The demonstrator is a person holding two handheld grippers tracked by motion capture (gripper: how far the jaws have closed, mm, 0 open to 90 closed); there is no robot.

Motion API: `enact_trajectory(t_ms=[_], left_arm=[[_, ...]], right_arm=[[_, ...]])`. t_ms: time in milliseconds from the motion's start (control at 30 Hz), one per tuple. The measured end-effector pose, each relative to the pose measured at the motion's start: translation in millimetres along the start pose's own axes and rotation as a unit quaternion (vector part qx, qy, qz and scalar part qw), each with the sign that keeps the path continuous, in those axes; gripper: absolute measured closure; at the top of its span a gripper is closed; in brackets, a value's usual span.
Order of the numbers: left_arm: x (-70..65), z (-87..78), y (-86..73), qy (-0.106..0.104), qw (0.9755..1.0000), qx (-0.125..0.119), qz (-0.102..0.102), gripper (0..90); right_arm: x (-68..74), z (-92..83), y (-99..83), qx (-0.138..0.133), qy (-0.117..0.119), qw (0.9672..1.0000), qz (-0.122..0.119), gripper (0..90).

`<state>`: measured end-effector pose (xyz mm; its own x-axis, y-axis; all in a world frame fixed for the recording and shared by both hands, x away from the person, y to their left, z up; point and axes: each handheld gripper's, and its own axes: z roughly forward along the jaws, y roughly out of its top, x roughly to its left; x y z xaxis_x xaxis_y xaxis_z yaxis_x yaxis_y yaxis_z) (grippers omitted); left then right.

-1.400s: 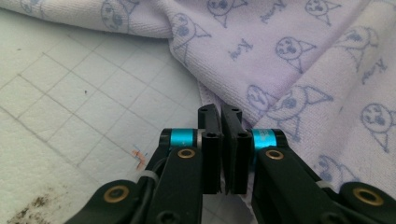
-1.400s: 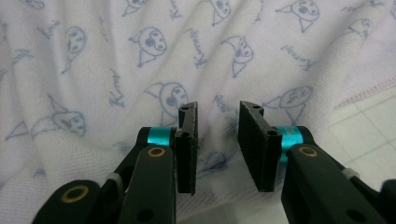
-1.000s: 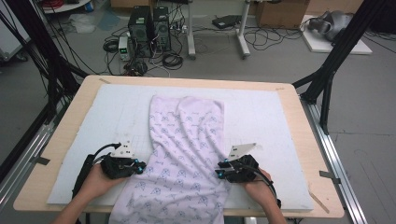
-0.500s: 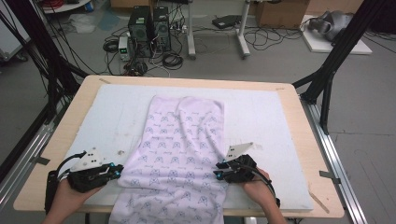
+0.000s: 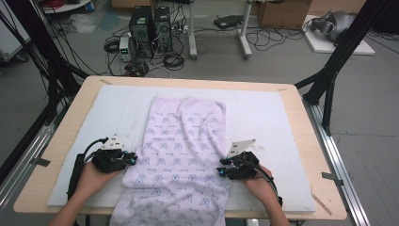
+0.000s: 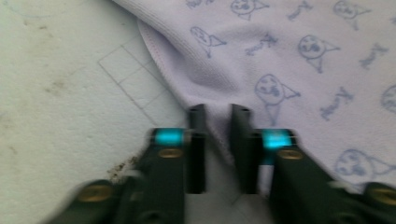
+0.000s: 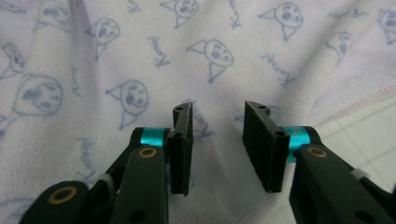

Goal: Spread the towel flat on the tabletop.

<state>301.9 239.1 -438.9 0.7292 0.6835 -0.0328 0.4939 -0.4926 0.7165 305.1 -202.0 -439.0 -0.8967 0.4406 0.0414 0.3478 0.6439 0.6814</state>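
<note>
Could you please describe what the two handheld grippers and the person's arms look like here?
Both the left gripper and the right gripper have black bodies, flat black jaws, glowing cyan bands behind the pads and brass-coloured screws. Each carries a pale grey three-cornered plate on top and trails a black cable. The person's forearms are bare, with no sleeves or gloves visible.

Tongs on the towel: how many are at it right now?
2. The left tongs pinch the towel at its left edge; the right tongs sit open over its right edge.
</note>
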Motion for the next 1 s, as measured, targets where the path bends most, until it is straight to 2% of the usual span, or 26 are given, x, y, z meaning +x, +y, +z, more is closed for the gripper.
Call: enact_trajectory(t_ms=[67,100,133,200,300,367,433,500,567,633,733,800,833,867,900,933,1000], left_arm=[[-2.5,-1.6,0.2,0.012,0.9999,0.002,0.001,88.0],[-2.8,-4.0,-0.4,0.021,0.9998,0.004,0.006,88.2],[-3.3,-7.7,-1.8,0.026,0.9997,-0.003,0.003,88.3],[-4.0,-19.0,-5.7,0.03,0.9992,-0.024,-0.005,88.4],[-8.0,-39.1,-13.1,0.045,0.9977,-0.05,-0.006,88.4],[-9.0,-46.3,-16.3,0.048,0.9973,-0.056,-0.007,88.3],[-7.9,-49.3,-17.8,0.049,0.9968,-0.062,-0.014,83.6],[-6.9,-48.6,-16.6,0.041,0.9966,-0.069,-0.019,64.0],[-10.6,-46.7,-14.7,0.021,0.9966,-0.08,-0.005,61.9],[-15.7,-39.7,-12.6,0.003,0.9977,-0.068,0.009,61.4],[-20.4,-23.8,-13.5,-0.009,0.9989,-0.041,0.021,61.3],[-20.7,-13.0,-17.5,-0.013,0.9995,-0.014,0.024,65.5],[-20.5,-12.8,-20.2,-0.012,0.9992,-0.026,0.027,69.3],[-19.6,-14.1,-21.1,-0.012,0.9993,-0.027,0.021,78.6],[-18.6,-15.0,-21.8,-0.015,0.9993,-0.027,0.018,86.2],[-18.2,-15.7,-22.5,-0.016,0.9993,-0.028,0.017,87.4],[-20.3,-18.6,-23.0,-0.01,0.9992,-0.024,0.029,88.2]], right_arm=[[-2.7,-0.4,-0.8,-0.006,0.005,0.9999,0.009,81.8],[-4.1,-0.4,-0.8,-0.006,0.011,0.9999,0.007,85.5],[-4.5,-0.4,-0.8,-0.007,0.015,0.9998,0.009,86.8],[-2.7,-1.6,-0.6,-0.006,0.016,0.9999,0.002,87.5],[4.3,-5.9,0.7,-0.013,0.029,0.9995,-0.003,87.8],[8.6,-8.1,2.4,-0.013,0.036,0.9992,-0.013,89.4],[10.9,-9.6,4.0,-0.017,0.035,0.999,-0.022,82.5],[11.0,-11.8,4.7,-0.027,0.037,0.9988,-0.016,77.7],[12.1,-13.4,4.1,-0.032,0.052,0.998,-0.015,75.0],[16.3,-13.1,2.3,-0.029,0.055,0.9979,-0.019,71.1],[18.7,-8.2,-1.9,-0.019,0.057,0.998,-0.018,66.5],[19.1,-3.0,-5.0,-0.011,0.056,0.9983,-0.014,65.3],[19.7,-1.0,-6.9,-0.013,0.056,0.9983,-0.012,66.8],[19.4,-1.1,-8.4,-0.02,0.05,0.9984,-0.013,71.6],[19.0,-1.8,-9.5,-0.022,0.047,0.9985,-0.014,80.6],[19.4,-2.7,-10.5,-0.022,0.051,0.9984,-0.016,86.8],[21.7,-2.9,-10.5,-0.021,0.056,0.998,-0.022,88.2]])
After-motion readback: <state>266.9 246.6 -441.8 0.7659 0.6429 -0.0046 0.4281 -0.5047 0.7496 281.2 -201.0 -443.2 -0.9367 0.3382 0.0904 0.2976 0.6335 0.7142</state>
